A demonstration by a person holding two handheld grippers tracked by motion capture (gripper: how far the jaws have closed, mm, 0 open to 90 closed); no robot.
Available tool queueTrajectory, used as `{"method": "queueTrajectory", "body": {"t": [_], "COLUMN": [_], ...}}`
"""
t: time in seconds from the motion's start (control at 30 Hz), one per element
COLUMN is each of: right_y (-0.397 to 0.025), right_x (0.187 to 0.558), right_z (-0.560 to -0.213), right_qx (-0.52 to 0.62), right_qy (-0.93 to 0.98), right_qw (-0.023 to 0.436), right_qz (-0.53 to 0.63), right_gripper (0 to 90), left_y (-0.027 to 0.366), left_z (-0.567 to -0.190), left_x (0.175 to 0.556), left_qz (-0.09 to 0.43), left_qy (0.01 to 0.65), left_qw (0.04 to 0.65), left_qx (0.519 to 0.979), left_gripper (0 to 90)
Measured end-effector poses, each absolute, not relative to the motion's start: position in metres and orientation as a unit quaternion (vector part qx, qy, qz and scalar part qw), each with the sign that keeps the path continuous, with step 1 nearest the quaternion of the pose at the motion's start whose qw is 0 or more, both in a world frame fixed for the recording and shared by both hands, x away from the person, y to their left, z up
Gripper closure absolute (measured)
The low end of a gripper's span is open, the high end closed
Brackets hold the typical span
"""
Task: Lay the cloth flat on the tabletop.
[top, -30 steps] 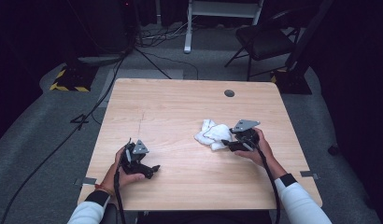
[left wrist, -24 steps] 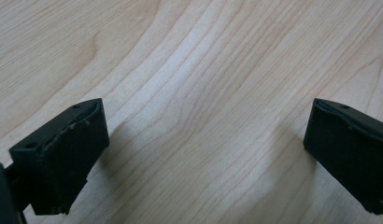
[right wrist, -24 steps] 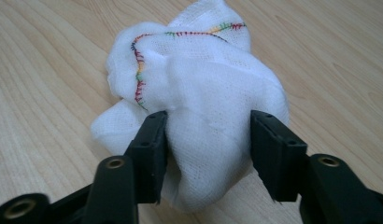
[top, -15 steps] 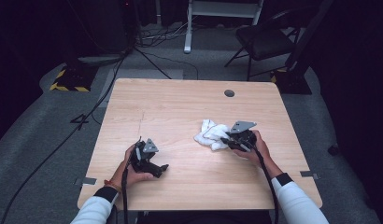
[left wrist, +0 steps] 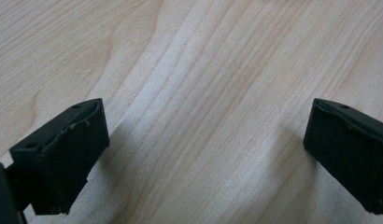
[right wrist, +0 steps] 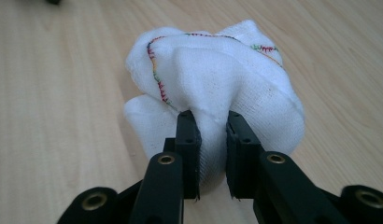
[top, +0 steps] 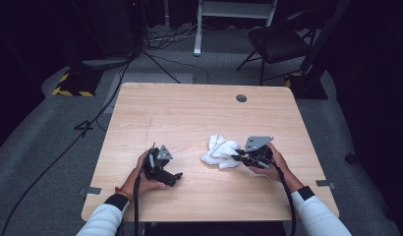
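A white cloth (top: 220, 151) lay crumpled on the wooden table (top: 199, 113), right of centre and toward the near edge. We saw it more closely in the right gripper view (right wrist: 213, 88): a soft, bunched heap of woven fabric, its hem sewn with multicoloured stitching that curled over the top of the folds. The right gripper (right wrist: 212, 156) was pinching a fold on the near side of the heap, its two black jaws drawn close together with fabric pressed between them. In the high view we placed that gripper (top: 239, 158) at the cloth's right-hand margin, held low to the surface. The left gripper (top: 176, 175) sat well apart from the cloth, toward the table's near-left part; its own view showed its jaws spread wide over bare wood grain (left wrist: 203, 112), with nothing between them. We judged the step in hand to be the first grasp, one edge secured and the bundle not yet opened out. We judged that the next move called for the left gripper to cross to the cloth and take a second point on the hem, so that both tools could draw the fabric flat.
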State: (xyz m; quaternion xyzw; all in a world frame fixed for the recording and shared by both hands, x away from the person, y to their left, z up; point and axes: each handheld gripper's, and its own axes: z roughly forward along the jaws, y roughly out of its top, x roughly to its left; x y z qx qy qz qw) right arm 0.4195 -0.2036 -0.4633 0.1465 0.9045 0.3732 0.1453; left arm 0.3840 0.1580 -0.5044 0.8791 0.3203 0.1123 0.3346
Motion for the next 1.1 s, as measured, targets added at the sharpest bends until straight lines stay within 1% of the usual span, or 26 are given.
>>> {"method": "queueTrajectory", "body": {"t": [0.23, 0.4, 0.5, 0.63, 0.67, 0.77, 0.8, 0.9, 0.93, 1.0, 1.07, 1.1], "right_y": [-0.204, -0.209, -0.212, -0.217, -0.218, -0.222, -0.223, -0.224, -0.224, -0.224, -0.222, -0.222], "right_x": [0.398, 0.390, 0.388, 0.387, 0.387, 0.385, 0.385, 0.383, 0.383, 0.383, 0.382, 0.382], "right_z": [-0.462, -0.463, -0.465, -0.466, -0.466, -0.466, -0.466, -0.466, -0.466, -0.467, -0.467, -0.467], "right_qx": [0.110, 0.111, 0.118, 0.134, 0.139, 0.149, 0.152, 0.158, 0.160, 0.160, 0.159, 0.157], "right_qy": [0.911, 0.910, 0.909, 0.906, 0.905, 0.904, 0.903, 0.902, 0.902, 0.903, 0.904, 0.904], "right_qw": [0.124, 0.126, 0.129, 0.133, 0.134, 0.136, 0.137, 0.138, 0.140, 0.140, 0.139, 0.139], "right_qz": [0.378, 0.380, 0.379, 0.378, 0.378, 0.377, 0.378, 0.377, 0.376, 0.375, 0.372, 0.372], "right_gripper": [77.1, 76.0, 73.3, 65.4, 61.7, 58.5, 56.8, 55.2, 54.7, 55.7, 59.6, 60.9], "left_y": [0.157, 0.147, 0.138, 0.127, 0.124, 0.116, 0.113, 0.105, 0.102, 0.096, 0.088, 0.084], "left_z": [-0.504, -0.504, -0.504, -0.503, -0.503, -0.499, -0.499, -0.494, -0.491, -0.489, -0.488, -0.487], "left_x": [0.385, 0.389, 0.395, 0.404, 0.407, 0.417, 0.421, 0.429, 0.431, 0.433, 0.438, 0.440], "left_qz": [0.114, 0.109, 0.106, 0.105, 0.105, 0.104, 0.096, 0.080, 0.092, 0.098, 0.087, 0.093], "left_qy": [0.319, 0.309, 0.297, 0.296, 0.299, 0.304, 0.307, 0.305, 0.300, 0.291, 0.288, 0.285], "left_qw": [0.335, 0.337, 0.338, 0.343, 0.343, 0.343, 0.346, 0.362, 0.372, 0.379, 0.381, 0.384], "left_qx": [0.879, 0.883, 0.887, 0.885, 0.884, 0.882, 0.882, 0.877, 0.874, 0.873, 0.874, 0.873], "left_gripper": [0.4, 0.7, 0.7, 4.5, 7.0, 17.0, 17.5, 19.8, 20.0, 23.7, 22.2, 22.3]}}
